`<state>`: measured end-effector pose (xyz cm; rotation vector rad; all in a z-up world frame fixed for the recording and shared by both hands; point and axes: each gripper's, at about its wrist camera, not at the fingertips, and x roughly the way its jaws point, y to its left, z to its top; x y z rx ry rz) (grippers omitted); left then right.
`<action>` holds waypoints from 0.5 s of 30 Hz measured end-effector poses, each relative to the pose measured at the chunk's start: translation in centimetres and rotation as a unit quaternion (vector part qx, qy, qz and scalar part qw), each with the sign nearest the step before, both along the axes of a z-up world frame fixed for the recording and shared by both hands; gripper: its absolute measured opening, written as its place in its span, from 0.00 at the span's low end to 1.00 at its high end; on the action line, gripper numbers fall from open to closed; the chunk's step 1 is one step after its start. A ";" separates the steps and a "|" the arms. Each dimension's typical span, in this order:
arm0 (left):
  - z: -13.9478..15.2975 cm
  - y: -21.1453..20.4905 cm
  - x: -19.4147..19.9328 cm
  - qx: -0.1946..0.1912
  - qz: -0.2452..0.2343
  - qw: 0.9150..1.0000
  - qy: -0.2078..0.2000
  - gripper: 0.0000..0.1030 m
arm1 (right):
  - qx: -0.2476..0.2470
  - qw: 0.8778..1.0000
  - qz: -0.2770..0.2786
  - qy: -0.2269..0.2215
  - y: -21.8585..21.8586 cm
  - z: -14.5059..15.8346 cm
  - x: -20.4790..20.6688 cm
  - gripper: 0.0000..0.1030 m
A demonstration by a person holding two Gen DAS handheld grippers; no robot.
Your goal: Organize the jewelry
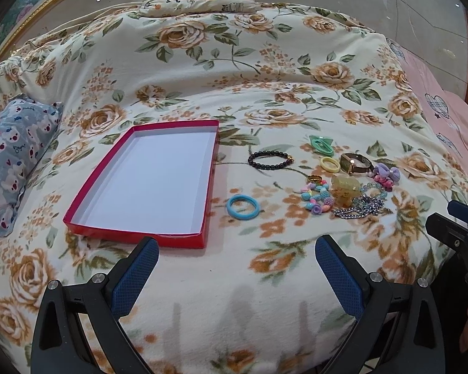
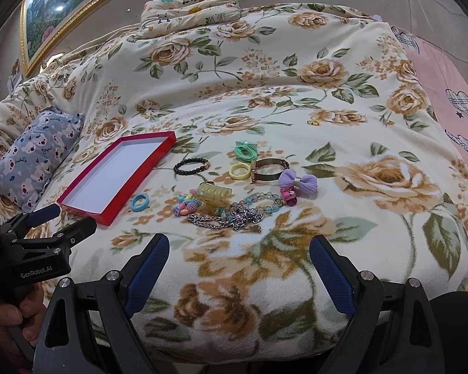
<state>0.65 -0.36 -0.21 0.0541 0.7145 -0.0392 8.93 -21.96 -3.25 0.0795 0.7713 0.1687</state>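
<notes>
**Both grippers idle, tray empty, nothing picked yet**

Nearest the lens: right gripper [image 2: 238, 258], blue pads spread wide, nothing between them, held over bare floral blanket [image 2: 343, 99]. Left gripper [image 1: 237, 260] likewise released and empty, parked just short of the red tray [image 1: 78, 222].

Tray interior is seen bare and white. All jewelry is laid loose on the blanket to its right: blue ring [image 1: 243, 206] nearest the tray, black bead bracelet [image 1: 270, 158] behind it, then a tight cluster with yellow ring [image 2: 239, 170], green hair ties [image 2: 246, 151], watch [image 2: 270, 169], purple bow [image 2: 297, 179], pastel bead bracelet [image 2: 186, 205] and silver chain [image 2: 224, 219]. One small gold piece [image 2: 313, 122] is set well apart, further back.

Judged step: first pick. Isolated items are best taken first, the blue ring or black bracelet, with jaws straddling the band. The chain appears tangled with the glass beads; it should be lifted slowly, or neighbours may be dragged. Soft blanket: pads should be pressed in lightly so they get under the rim.
</notes>
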 end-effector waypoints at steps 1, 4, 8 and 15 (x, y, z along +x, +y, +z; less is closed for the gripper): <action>-0.1 0.0 0.1 -0.003 -0.003 1.000 0.003 0.98 | 0.000 1.000 -0.001 0.000 0.0 0.0 0.1 0.90; -0.3 0.2 0.5 -0.015 -0.011 1.000 0.013 0.98 | 0.001 1.000 -0.004 0.002 -0.4 -0.2 0.4 0.90; -0.3 0.1 1.7 -0.019 -0.023 0.999 0.026 0.98 | 0.005 1.000 -0.012 0.005 -1.4 -0.5 1.1 0.90; 0.1 -1.2 4.3 -0.016 -0.062 0.998 0.030 0.98 | 0.023 0.999 -0.029 0.015 -3.3 -0.8 2.7 0.90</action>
